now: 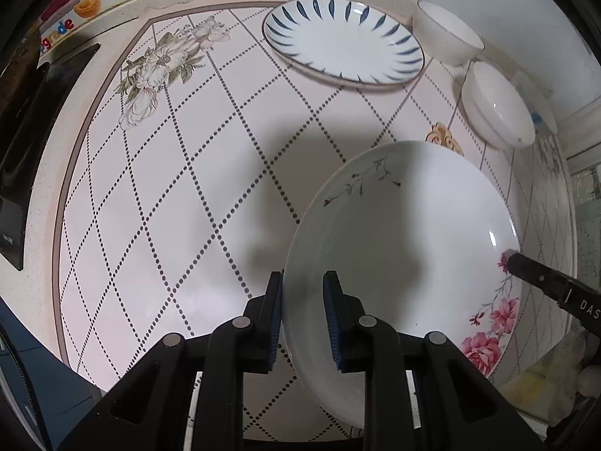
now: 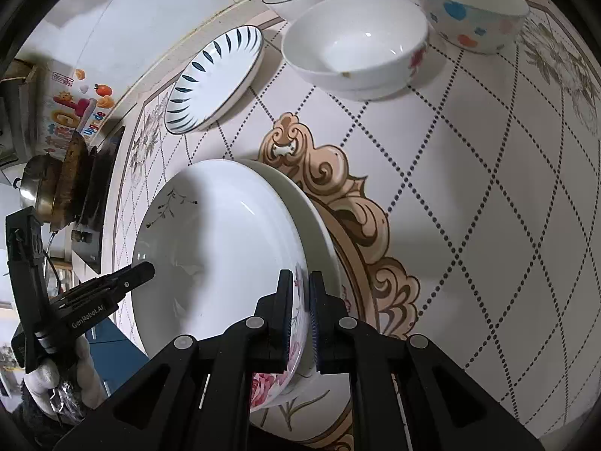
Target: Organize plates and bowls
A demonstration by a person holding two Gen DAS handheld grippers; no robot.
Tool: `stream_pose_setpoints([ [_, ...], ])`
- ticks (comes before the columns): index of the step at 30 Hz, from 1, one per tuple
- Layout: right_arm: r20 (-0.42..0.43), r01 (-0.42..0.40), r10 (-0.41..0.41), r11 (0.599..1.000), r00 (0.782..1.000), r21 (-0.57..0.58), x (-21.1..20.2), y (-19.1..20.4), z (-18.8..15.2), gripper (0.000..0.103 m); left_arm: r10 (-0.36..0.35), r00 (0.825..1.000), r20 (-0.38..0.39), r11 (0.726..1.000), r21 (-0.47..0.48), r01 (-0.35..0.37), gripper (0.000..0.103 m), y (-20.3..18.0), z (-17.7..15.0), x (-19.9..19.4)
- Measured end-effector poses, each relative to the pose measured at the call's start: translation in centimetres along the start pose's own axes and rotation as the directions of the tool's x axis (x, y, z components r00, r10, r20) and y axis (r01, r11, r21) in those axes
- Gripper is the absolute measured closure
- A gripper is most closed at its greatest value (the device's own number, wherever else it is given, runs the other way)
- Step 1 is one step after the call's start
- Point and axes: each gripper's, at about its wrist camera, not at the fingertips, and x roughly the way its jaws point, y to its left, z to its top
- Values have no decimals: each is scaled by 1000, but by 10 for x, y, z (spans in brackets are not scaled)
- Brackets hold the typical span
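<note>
Left claw (image 1: 302, 297): clamped on near rim of floral plate (image 1: 405, 263).
Right claw (image 2: 300, 297): clamped on its opposite rim.
Floral plate: tilted above bench (image 1: 169, 188), over a second plate (image 2: 319, 233).

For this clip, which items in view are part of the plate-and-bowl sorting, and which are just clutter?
Part of the job:
- floral plate, gripped by left gripper and right gripper
- blue-striped plate
- two white bowls
- spotted bowl

Just lying about:
- colourful box
- metal pot
</note>
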Motion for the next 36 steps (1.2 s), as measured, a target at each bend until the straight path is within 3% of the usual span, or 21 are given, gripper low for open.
stream_pose_setpoints([
  [23,-31,46,-46,999,998,-8,-5,1,-1,90,54,998,-25,996,67,-53,84,-20,0,11],
  [31,-118,57,-50,997,992,54,-6,-4,0,90,27,998,-52,998,58,-24,84,-14,5,12],
  [36,-83,-3,12,994,996,114,-29,-6,10,90,-27,1000,-15,1000,15,27,83,5,26,-17],
])
